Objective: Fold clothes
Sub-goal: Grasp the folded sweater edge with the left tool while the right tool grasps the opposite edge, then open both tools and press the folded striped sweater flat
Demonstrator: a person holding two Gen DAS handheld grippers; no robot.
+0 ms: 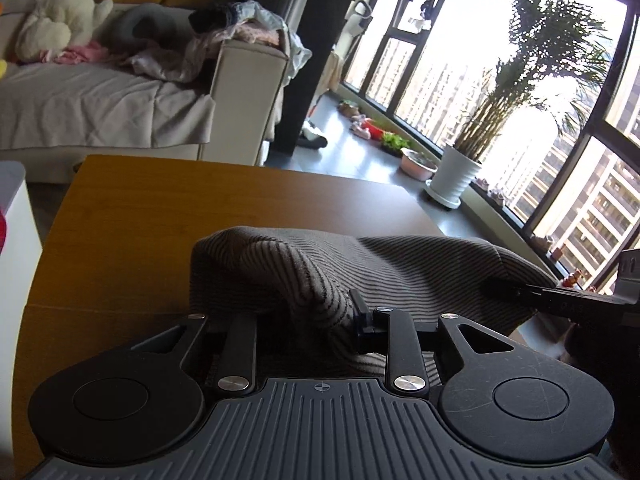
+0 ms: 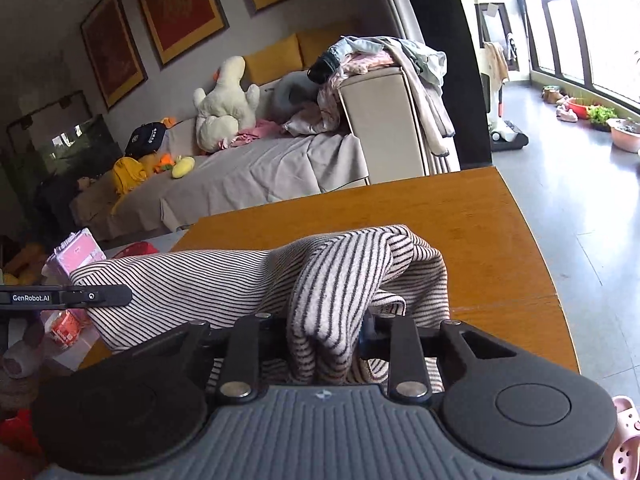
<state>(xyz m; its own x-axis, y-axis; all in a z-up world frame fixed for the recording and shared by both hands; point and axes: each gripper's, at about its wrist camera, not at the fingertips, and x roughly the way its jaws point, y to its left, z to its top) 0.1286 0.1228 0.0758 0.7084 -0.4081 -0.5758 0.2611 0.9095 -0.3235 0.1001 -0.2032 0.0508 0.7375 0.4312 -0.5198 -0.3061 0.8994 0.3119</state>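
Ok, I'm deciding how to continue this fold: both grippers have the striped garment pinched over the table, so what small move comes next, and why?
Probably carry both grips forward together and lay the lifted edge down. The left gripper and right gripper each hold bunched striped garment, with bare wooden table beyond it to receive the fold.

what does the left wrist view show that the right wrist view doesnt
Only the left wrist view shows the tall potted palm by the windows and the high-rise blocks outside. Only the right wrist view shows the framed red pictures on the wall, the yellow bag and the pink slipper. Both show the striped garment over the wooden table, pinched by the left gripper and right gripper, plus the sofa's white plush toy.
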